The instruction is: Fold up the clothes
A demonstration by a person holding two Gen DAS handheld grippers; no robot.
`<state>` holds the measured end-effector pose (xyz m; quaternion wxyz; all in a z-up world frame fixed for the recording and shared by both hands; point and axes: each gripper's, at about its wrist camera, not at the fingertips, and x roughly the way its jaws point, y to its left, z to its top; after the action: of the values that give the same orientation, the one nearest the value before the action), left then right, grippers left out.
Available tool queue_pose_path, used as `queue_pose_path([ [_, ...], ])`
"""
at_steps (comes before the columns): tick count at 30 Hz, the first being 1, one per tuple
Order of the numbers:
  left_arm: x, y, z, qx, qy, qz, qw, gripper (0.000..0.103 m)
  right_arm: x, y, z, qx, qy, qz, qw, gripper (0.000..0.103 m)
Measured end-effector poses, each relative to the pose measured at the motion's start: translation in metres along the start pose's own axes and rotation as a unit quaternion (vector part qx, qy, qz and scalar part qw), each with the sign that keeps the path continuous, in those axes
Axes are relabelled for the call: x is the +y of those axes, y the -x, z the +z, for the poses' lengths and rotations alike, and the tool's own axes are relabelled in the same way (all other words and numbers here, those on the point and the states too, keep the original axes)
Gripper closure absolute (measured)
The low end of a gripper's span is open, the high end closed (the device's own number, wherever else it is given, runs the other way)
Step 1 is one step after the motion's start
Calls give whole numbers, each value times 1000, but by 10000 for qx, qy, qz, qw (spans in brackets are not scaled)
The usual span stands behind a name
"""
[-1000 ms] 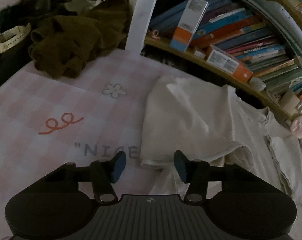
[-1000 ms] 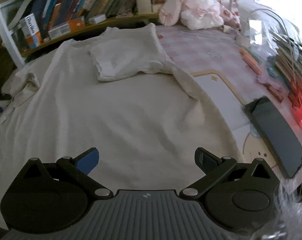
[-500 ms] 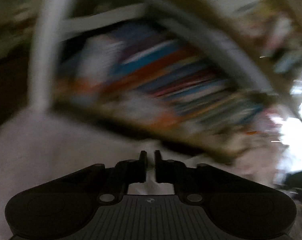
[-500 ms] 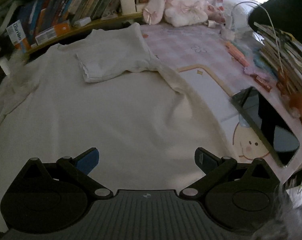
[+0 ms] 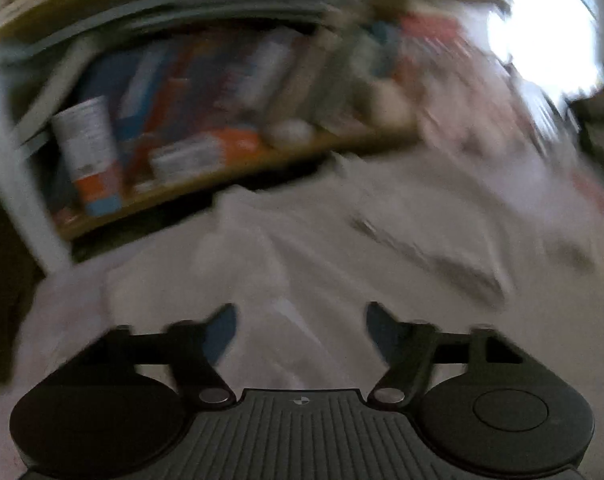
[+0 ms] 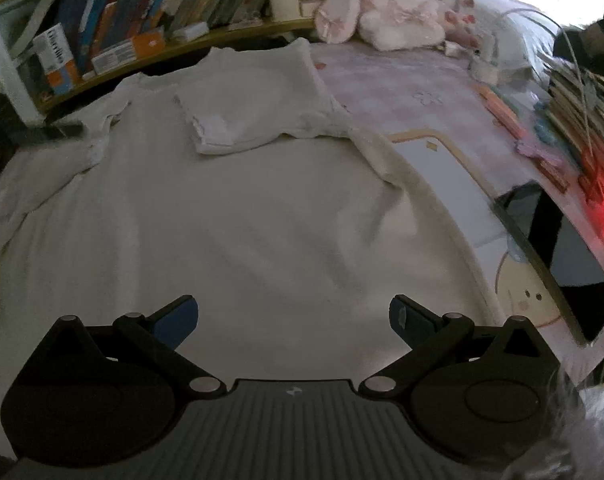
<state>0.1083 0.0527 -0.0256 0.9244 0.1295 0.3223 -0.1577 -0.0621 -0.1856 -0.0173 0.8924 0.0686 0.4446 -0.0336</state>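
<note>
A white short-sleeved garment lies spread flat on the table, neck toward the shelf. Its right sleeve is folded in onto the chest, while its left sleeve lies crumpled at the left edge. My right gripper hovers open over the lower part of the garment with nothing between its fingers. The left wrist view is blurred by motion. In it my left gripper is over the white garment, its jaws opening, and no cloth shows between them.
A low shelf of books runs along the back, with plush toys at its right end. On the pink checked tablecloth to the right lie a dark tablet, pens and a stack of books.
My left gripper's jaws closed almost together half a second ago and stand apart now. Its view swung right, from the sleeve's edge to across the garment. The right gripper has hardly moved.
</note>
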Motion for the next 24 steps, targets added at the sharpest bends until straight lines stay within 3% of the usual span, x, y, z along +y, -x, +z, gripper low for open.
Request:
queue_pose_path([
  [3,-13,-16,-2,276,-347,275,9986,51,0,2,-1,-32,56,-14,10000,0],
  [4,-12,-22,-2,366,-334,418,9979,66,-1,3,-1,-34,38,-34,10000,0],
  [6,2,-32,0,572,19,537,9969,84,-3,5,-2,-43,2,-70,10000,0],
  [7,12,-29,2,572,399,386,9968,98,-4,5,-2,-50,-17,-86,9999,0],
  [9,31,-12,6,382,1209,-32,9919,97,-5,6,-2,-62,-60,-117,9999,0],
  [11,44,8,8,54,1746,-512,9833,96,-7,6,-2,-71,-112,-146,9998,0],
  [14,50,-3,5,472,1722,-887,9799,82,-7,4,0,-59,-218,-141,9996,0],
  [16,56,-12,0,846,1632,-816,9796,71,-5,2,2,-51,-242,-108,9996,0],
  [18,73,-5,-4,761,1757,-544,9800,68,1,3,3,-70,-108,-63,9999,0],
  [19,84,2,-7,592,1932,-450,9783,56,5,3,2,-80,-32,-41,10000,0],
  [21,117,12,-12,206,2549,-140,9667,42,8,5,2,-87,41,-46,9999,0],
  [24,161,0,-16,165,3361,314,9412,43,9,6,1,-76,28,-112,9999,0],
])
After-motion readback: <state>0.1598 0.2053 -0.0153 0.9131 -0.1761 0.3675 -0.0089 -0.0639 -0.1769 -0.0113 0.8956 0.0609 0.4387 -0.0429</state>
